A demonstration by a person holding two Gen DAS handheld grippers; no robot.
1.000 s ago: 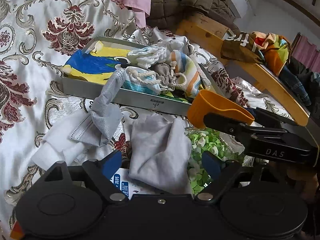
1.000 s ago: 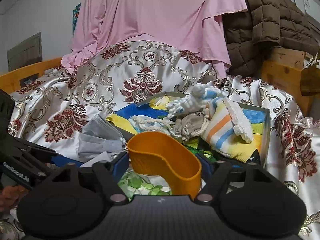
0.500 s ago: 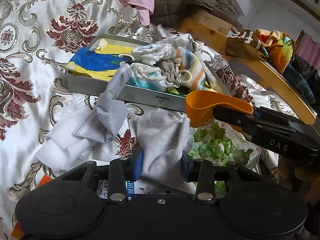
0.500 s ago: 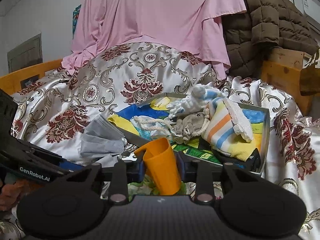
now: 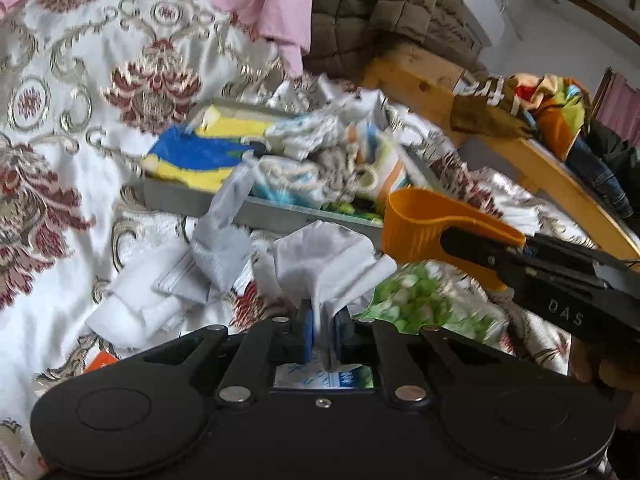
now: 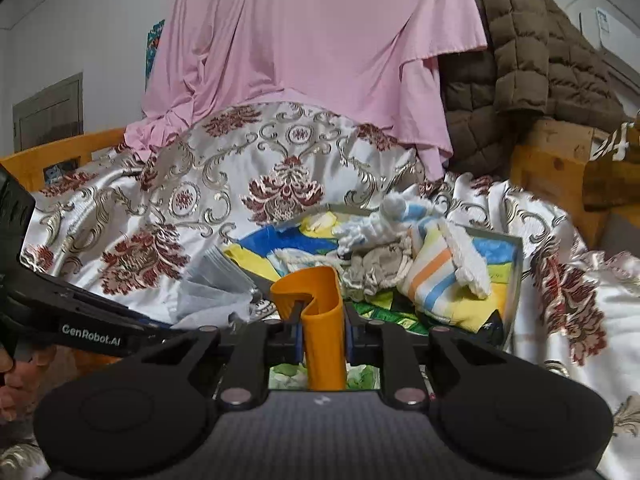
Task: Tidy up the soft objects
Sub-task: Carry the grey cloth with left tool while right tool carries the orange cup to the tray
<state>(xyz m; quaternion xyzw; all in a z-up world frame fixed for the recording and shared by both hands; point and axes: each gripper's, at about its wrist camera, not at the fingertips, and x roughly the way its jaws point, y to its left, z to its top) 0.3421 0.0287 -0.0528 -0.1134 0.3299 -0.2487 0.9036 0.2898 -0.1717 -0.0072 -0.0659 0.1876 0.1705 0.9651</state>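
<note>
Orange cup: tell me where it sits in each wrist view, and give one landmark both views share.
Left wrist view: the orange cup is right of centre, squeezed in the right tool, in front of the tray's near wall.
Right wrist view: the orange cup is at bottom centre, pinched between that tool's closing pads.
Shared landmark: the striped cloth lying in the tray.

Orange cup (image 6: 322,312); grey cloth (image 5: 324,268); pink sheet (image 6: 312,48); white-maroon floral bedspread (image 6: 224,184).
</note>
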